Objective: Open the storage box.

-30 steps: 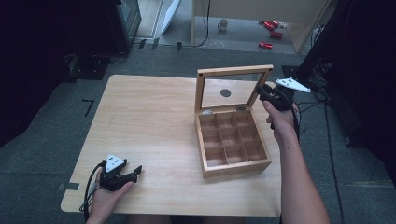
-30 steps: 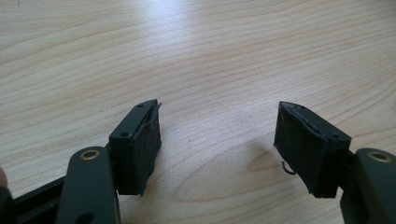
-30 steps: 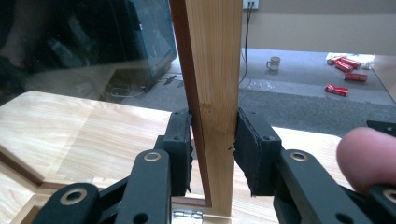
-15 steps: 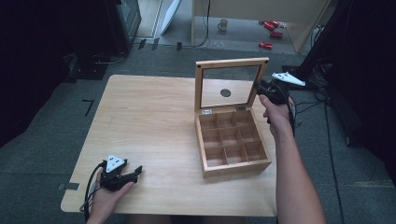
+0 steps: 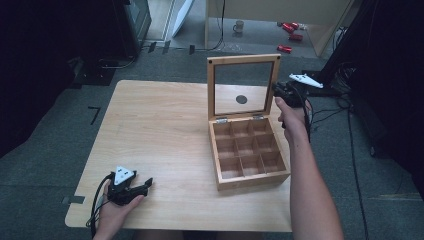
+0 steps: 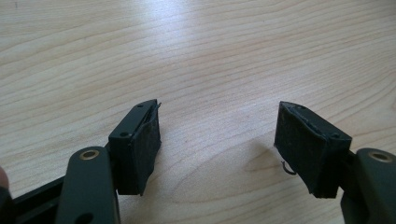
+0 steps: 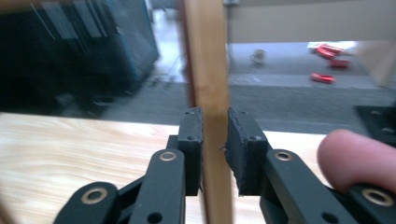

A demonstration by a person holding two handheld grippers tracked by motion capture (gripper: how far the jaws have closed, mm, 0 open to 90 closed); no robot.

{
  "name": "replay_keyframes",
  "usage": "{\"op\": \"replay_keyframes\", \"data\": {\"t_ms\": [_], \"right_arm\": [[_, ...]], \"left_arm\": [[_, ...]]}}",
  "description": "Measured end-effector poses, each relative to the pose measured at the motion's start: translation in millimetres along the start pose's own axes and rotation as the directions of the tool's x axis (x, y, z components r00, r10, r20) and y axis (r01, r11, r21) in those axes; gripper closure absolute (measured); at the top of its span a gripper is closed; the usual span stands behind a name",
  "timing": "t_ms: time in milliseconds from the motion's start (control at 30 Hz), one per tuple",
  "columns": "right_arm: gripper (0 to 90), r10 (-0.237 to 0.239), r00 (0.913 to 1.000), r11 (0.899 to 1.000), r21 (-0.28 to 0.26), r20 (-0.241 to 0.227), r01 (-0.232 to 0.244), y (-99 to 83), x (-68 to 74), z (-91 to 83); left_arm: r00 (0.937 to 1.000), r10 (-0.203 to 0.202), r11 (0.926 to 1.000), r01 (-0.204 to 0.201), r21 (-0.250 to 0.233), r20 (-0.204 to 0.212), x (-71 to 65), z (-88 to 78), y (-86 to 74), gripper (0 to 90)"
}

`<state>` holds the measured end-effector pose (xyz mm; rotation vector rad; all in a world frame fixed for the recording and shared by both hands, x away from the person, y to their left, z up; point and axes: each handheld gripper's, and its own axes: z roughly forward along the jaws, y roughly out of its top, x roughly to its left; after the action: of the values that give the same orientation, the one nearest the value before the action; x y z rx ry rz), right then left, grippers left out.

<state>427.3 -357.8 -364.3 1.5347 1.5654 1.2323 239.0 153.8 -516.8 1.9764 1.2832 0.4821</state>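
In the right gripper view, the lid frame (image 7: 208, 70) is cut off at the top and bottom edges, and its lower length is hidden between the jaws. The mug (image 7: 256, 56) at upper right is blurred. A fingertip (image 7: 357, 158) is cropped at the right edge.

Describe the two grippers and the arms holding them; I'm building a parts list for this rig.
Each hand-held gripper is black. The left hand-held gripper carries a grey three-cornered plate and trails a black cable; its jaws have brass-coloured rivets and flat, rough black pads. The right hand-held gripper has the same plate, cable, rivets and pads. Both forearms are bare, with no sleeves in sight.
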Motion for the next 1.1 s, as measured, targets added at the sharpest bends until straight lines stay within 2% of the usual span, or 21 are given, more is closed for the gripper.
{"op": "replay_keyframes", "data": {"t_ms": [33,67,200,400,600,767,900,1100], "right_arm": [[71.5,-0.021,0.9989,1.0,-0.022,-0.042,0.02,-0.4,1.5,-0.7],[69.7,-0.053,0.9967,0.998,-0.028,-0.062,0.052,-0.8,4.4,-0.8],[67.1,-0.105,0.9926,0.994,-0.011,-0.062,0.105,-3.1,16.6,0.2],[62.7,-0.091,0.9934,0.996,-0.002,-0.07,0.091,-4.9,20.2,-4.6],[51.9,-0.09,0.9929,0.995,0.026,-0.078,0.092,-15.0,13.5,-18.2],[35.9,-0.061,0.9944,0.996,0.061,-0.086,0.066,-29.5,2.8,-34.2],[28.7,-0.078,0.9928,0.993,0.083,-0.09,0.086,-43.4,-3.3,-48.3],[21.0,-0.077,0.9926,0.99,0.114,-0.093,0.088,-69.0,-13.1,-67.4]], "left_arm": [[1.0,-0.002,1.0,0.002,-0.001,0.001,0.1,0.0,0.0,32.0],[1.0,0.0,1.0,0.0,0.001,0.002,0.3,-0.2,0.0,32.0],[1.0,-0.001,1.0,0.001,0.0,0.004,0.2,-0.1,-0.1,32.0],[1.0,-0.002,1.0,0.002,-0.001,0.006,0.3,-0.2,-0.2,32.0],[1.0,-0.001,1.0,0.001,0.0,0.005,0.4,-0.3,-0.2,32.0],[1.0,0.0,1.0,0.0,-0.001,0.003,-0.3,0.0,-0.2,31.8],[1.0,0.003,1.0,-0.003,0.0,0.004,-0.5,0.1,-0.2,31.2],[0.9999,0.014,0.9999,-0.014,0.005,-0.004,-1.8,0.4,0.0,30.5]]}}
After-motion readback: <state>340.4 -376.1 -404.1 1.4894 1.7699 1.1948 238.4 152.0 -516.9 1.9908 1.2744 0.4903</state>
